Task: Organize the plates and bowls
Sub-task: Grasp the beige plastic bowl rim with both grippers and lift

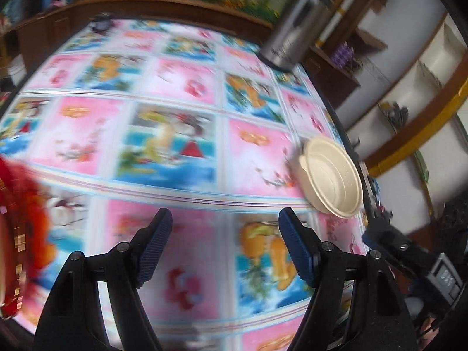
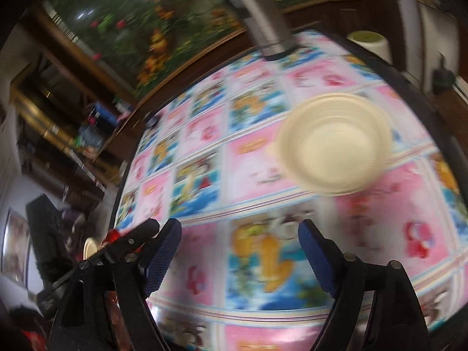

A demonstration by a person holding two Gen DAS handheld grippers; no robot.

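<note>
Well, cream bowl (image 2: 333,146) — round, ridged inside — upright, w/ rim tab.

Home dining room: patterned tablecloth (image 1: 181,134), wooden shelving (image 1: 409,93), thermos (image 1: 295,26).

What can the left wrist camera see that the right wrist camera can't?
Only the left wrist view shows a fuzzy red and gold thing at its left edge, plus white wall shelves on the right.

Only the right wrist view shows a white cylinder past the table's far edge.

Both show the cream bowl, the steel flask, the pink picture tablecloth, and open, empty jaws on the left gripper and right gripper.
</note>
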